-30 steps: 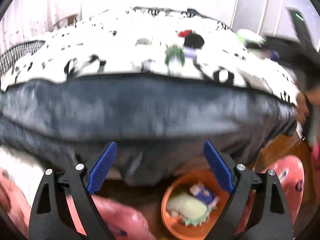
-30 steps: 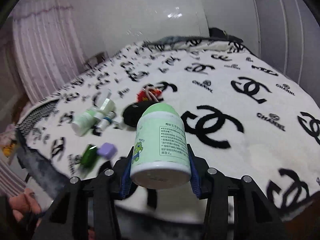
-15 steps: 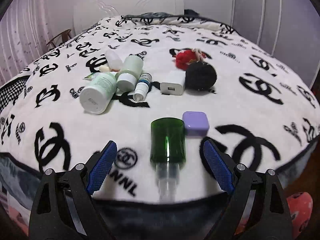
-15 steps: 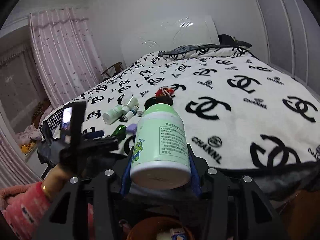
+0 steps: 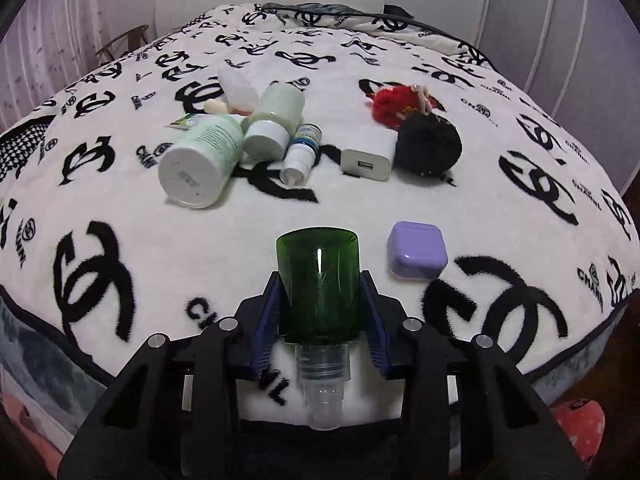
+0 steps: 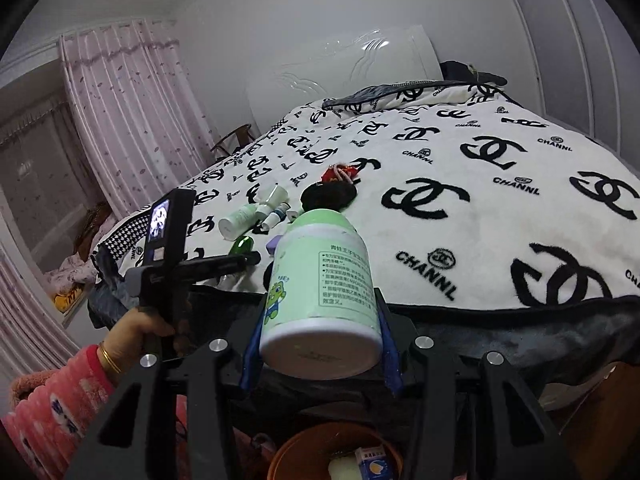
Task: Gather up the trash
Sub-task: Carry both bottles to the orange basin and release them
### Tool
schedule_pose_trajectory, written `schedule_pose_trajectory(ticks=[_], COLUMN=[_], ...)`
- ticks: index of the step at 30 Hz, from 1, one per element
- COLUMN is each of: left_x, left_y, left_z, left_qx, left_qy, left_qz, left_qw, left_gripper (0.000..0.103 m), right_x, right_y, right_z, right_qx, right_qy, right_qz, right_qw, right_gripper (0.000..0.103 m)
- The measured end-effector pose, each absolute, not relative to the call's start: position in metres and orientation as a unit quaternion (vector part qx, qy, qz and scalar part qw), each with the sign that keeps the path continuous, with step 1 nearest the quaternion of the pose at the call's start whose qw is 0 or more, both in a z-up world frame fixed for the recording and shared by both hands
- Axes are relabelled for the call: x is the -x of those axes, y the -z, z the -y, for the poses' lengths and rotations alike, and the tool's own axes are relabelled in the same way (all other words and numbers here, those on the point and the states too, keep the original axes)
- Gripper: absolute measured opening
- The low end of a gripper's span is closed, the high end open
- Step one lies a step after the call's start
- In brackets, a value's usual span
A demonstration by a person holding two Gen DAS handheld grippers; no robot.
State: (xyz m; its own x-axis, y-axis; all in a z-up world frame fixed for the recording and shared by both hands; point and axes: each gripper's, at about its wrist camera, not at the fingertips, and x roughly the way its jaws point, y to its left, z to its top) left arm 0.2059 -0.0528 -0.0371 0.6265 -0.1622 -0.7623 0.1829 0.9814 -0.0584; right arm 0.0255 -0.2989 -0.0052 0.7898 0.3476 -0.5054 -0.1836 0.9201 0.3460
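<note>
The left claw [image 5: 320, 316] is closing around the green bottle [image 5: 318, 284] on the bed's [image 5: 120, 208] near edge; the right claw [image 6: 320, 344] is gripping the pale-green jar [image 6: 320, 292], which probably needs dropping into the orange bin [image 6: 288, 456] below.

Ahead of the jaws a bed [image 6: 500, 216] fills the room, spread with a white blanket [image 5: 520, 184] printed in black logos and edged with dark grey. Beyond it stands a glossy white headboard [image 6: 340, 72] against a plain pale wall [image 6: 280, 8]. Left of the jaws hang pink patterned curtains [image 6: 120, 120]; right, panelled white wardrobe doors [image 6: 580, 40].
</note>
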Motion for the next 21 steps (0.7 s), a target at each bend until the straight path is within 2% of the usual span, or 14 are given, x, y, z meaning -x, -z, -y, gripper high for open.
schedule_pose_trajectory(ticks=[8, 13, 17, 21], left_x=[-0.191, -0.143, -0.098, -0.056], left_y=[-0.005, -0.032, -0.016, 0.034], left_z=[0.029, 0.028, 0.036, 0.052], left_qx=[0.034, 0.024, 0.011, -0.017], left_qy=[0.108, 0.166, 0.220, 0.258], left_qz=[-0.382, -0.351, -0.367, -0.414], left_qw=[0.917, 0.921, 0.904, 0.873], left_gripper=[0.037, 0.037, 0.037, 0.037], right_x=[-0.020, -0.011, -0.002, 0.007], right_y=[0.002, -0.005, -0.002, 0.016], right_z=[0.296, 0.289, 0.282, 0.274], right_qx=[-0.136, -0.124, -0.113, -0.096], right_qy=[-0.141, -0.150, -0.161, -0.165], right_qz=[-0.287, -0.280, -0.286, -0.310], right_qw=[0.938, 0.940, 0.938, 0.931], right_gripper=[0.047, 0.047, 0.047, 0.047])
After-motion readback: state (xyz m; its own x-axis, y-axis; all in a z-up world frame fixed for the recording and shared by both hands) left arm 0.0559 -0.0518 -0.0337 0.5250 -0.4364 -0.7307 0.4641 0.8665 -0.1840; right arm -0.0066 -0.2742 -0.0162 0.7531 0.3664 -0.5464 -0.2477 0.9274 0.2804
